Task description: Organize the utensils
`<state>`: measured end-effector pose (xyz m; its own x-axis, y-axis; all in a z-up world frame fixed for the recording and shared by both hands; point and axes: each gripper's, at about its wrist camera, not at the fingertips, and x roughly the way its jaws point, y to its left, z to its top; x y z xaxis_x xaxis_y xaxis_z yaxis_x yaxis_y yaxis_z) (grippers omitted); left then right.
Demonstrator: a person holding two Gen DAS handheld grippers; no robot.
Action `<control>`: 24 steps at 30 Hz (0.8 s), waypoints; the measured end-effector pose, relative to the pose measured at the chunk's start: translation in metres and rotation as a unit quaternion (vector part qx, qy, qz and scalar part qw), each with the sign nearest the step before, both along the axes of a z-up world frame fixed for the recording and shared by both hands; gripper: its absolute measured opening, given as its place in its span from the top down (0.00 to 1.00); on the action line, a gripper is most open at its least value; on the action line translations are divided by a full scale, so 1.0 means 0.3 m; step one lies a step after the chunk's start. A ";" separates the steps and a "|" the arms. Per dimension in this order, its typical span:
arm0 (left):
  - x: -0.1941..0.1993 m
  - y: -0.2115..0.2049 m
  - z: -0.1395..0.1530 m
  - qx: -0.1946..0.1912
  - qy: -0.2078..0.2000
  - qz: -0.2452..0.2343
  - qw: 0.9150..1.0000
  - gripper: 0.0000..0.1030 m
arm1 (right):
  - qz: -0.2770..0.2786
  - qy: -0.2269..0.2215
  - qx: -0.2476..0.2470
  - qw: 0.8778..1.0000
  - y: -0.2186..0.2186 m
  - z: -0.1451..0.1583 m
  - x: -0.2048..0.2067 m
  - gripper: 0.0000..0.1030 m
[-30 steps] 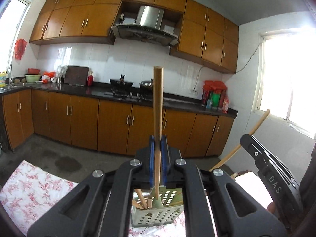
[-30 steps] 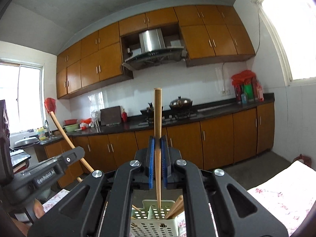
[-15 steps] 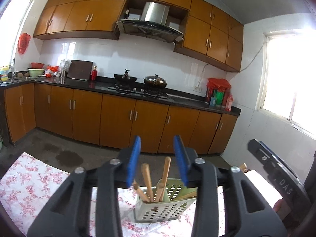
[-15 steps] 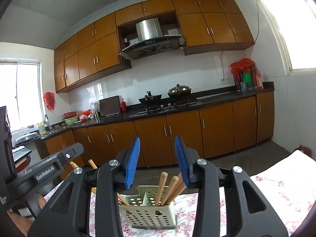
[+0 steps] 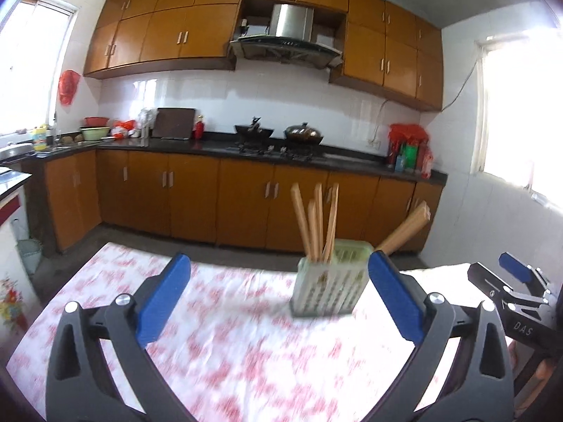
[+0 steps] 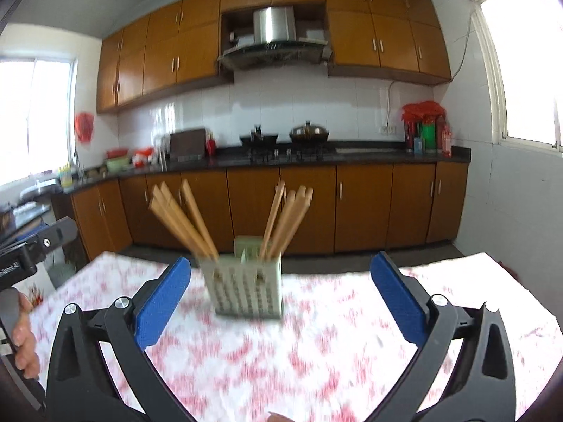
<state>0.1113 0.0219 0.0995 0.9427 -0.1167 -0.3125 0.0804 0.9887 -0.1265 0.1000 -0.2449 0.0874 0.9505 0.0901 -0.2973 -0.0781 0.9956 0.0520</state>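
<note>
The left gripper [image 5: 278, 293] stood with its blue pads [image 5: 162, 293] spread wide and nothing between them, and the right gripper [image 6: 279, 293] was likewise released and bare. Both hung above the table [image 5: 228, 351], which was covered in a white cloth with a red floral print; the cloth was blurred in both views.

The pale green perforated utensil holder [image 5: 325, 290] stood upright on that cloth, near the table's far edge. In the left wrist view it sat between the pads, nearer the right one. Wooden utensil handles [image 5: 316, 221] rose from it: about 4 bunched upright in 1 compartment and a thicker handle [image 5: 404, 227] leaning out to the right. In the right wrist view the holder [image 6: 246, 288] sat slightly left of centre, with 1 bunch of handles [image 6: 183, 218] fanning left and another [image 6: 286, 216] fanning right; the exact count was lost to blur.

Nothing lay between either gripper and the holder. The right gripper's body [image 5: 510, 292] showed at the right edge of the left view, well apart from the holder.

Behind the table ran brown base cabinets [image 5: 246, 207] under a dark counter [image 5: 352, 160] carrying a stove with a wok [image 5: 253, 130] and a lidded pan [image 5: 304, 133], a cutting board [image 5: 174, 123], and red and green bottles [image 5: 410, 153]. A range hood [image 5: 286, 40] hung above.
</note>
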 end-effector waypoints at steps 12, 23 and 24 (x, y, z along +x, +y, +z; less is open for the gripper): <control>-0.258 -0.026 -0.234 0.073 0.032 0.021 0.997 0.04 | 0.005 0.046 -0.010 0.999 0.047 -0.193 -0.201 0.02; -0.326 -0.037 -0.311 0.078 0.033 0.018 0.996 0.04 | -0.013 0.060 -0.002 0.998 0.056 -0.299 -0.292 0.02; -0.326 -0.038 -0.316 0.078 0.035 0.016 0.996 0.04 | -0.012 0.063 -0.003 0.998 0.058 -0.305 -0.293 0.02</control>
<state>0.0133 0.0104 0.0047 0.9205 -0.0312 -0.3895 0.0444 0.9987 0.0248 0.0121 -0.2274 -0.0042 0.9072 0.0656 -0.4154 -0.0474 0.9974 0.0541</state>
